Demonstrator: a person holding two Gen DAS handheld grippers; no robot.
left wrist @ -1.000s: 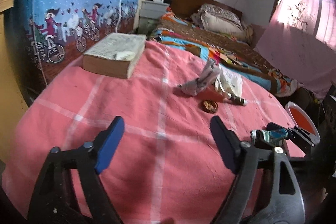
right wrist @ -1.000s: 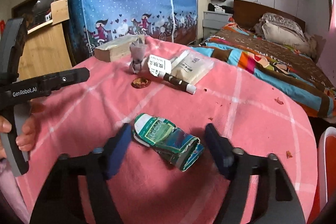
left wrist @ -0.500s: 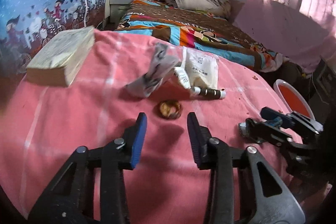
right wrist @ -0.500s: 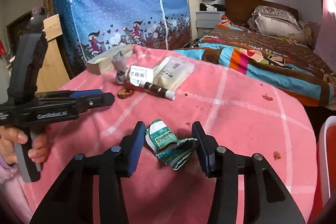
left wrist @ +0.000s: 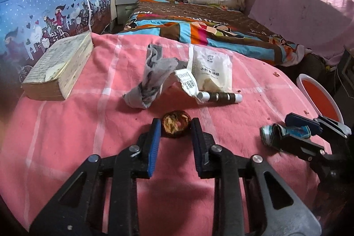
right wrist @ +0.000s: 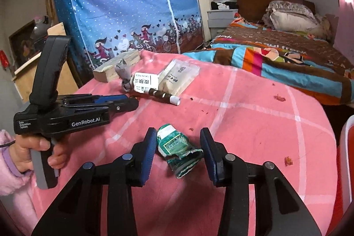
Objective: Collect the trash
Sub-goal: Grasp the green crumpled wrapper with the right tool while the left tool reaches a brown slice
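between the blue pads of the left tool (left wrist: 173, 126) sits a small round brown scrap (left wrist: 176, 126), apparently a dried fruit husk, resting on the pink checked worktop (left wrist: 73, 143); the pads flank it closely, but i cannot tell whether they grip it or only touch. at 3 o'clock from there the right tool (right wrist: 177, 147) stands parted around a crushed green carton (right wrist: 178, 152), one pad touching its edge, the other clear. the step in hand looks like the pickup itself, both pieces framed and neither lifted. next, each tool needs to close firmly and carry its piece toward the red bin (left wrist: 318, 101) at 2 o'clock. at 12 o'clock wait a crumpled grey paper (left wrist: 150, 81), a white pouch (left wrist: 212, 72) and a dark tube (left wrist: 221, 97); the thick book (left wrist: 59, 68) at 10 o'clock is probably not trash.
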